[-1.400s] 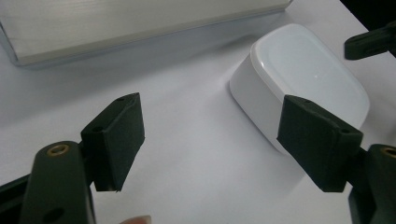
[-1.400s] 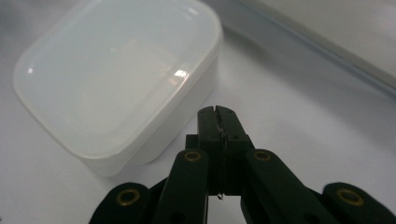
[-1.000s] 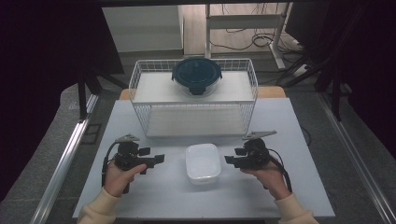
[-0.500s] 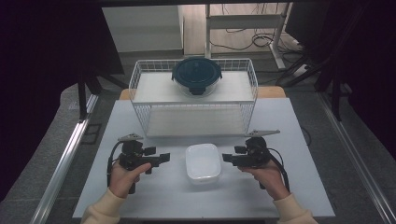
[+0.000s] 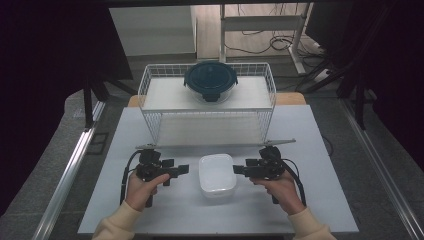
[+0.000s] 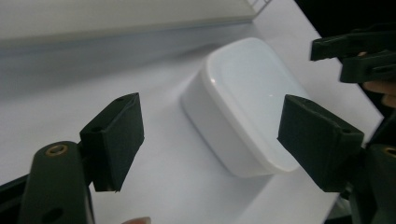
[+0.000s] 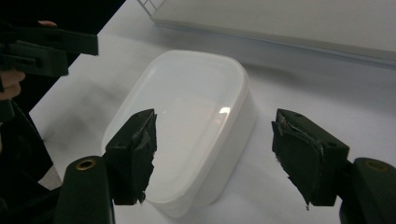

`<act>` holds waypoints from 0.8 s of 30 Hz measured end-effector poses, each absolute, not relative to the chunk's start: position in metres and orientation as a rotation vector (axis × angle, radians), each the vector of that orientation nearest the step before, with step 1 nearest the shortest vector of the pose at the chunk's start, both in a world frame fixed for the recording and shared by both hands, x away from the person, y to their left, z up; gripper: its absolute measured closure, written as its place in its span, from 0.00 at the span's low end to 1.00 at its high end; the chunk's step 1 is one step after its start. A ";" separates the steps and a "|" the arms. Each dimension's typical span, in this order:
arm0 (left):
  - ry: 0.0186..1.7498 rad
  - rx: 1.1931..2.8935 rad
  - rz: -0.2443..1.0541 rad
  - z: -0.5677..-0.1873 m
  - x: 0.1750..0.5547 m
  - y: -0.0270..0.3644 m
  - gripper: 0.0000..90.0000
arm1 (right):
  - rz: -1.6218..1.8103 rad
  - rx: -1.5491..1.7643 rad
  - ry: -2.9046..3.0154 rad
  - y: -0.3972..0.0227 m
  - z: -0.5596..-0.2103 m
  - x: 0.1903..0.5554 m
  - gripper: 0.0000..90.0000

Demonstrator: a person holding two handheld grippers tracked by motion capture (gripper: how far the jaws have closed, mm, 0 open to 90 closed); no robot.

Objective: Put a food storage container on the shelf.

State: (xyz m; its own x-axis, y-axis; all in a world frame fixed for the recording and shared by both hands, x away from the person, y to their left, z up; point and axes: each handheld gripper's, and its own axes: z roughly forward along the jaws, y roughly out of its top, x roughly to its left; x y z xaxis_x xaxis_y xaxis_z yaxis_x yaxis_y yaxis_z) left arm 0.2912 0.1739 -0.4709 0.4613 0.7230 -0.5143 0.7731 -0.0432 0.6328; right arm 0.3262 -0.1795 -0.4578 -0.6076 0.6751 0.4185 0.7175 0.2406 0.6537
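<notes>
White plastic container (image 5: 217, 174), lidded, rounded corners, glossy top with a small glare spot; sits on the worktop (image 5: 150, 210) midway between its left and right edges, toward the near edge, just in front of the wire basket (image 5: 150, 100). Long axis runs near edge to far edge.

Left tool (image 5: 181, 169) and right tool (image 5: 239, 169) flank it, one at each long side, jaws pointing inward at it. Both near but apart from it; neither clearly nearer. Left tool released, jaws spread wide, nothing between the pads (image 6: 114, 140); container lies ahead and slightly toward its right jaw. Right tool's jaws have just been opening; now released, nothing pressed, container straight ahead between and beyond its worn, frayed pads (image 7: 135, 154).

Judgement: a two-sided pinch across the short axis looks set up.

Wire basket white-coated, open mesh, holds a round dark-lidded glass dish (image 5: 210, 80) at its far side. Worktop matte pale grey.
</notes>
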 end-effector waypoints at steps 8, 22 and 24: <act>1.298 1.751 -0.198 -0.484 0.298 0.160 0.27 | -1.272 -1.362 -2.395 -0.173 -0.465 0.331 0.35; 1.323 1.713 -0.310 -0.496 0.306 0.145 0.34 | -1.225 -1.364 -2.327 -0.165 -0.479 0.339 0.42; 1.332 1.710 -0.317 -0.498 0.306 0.144 0.36 | -1.222 -1.360 -2.312 -0.165 -0.481 0.340 0.43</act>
State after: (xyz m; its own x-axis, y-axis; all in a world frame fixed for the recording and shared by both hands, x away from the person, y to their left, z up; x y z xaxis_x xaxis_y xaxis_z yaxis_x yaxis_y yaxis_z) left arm 0.3064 0.1439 -0.4979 0.3825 0.6327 -0.6733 0.8681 0.0033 0.4964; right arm 0.3402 -0.1650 -0.4808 -0.5596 0.6371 0.5300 0.7968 0.2377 0.5555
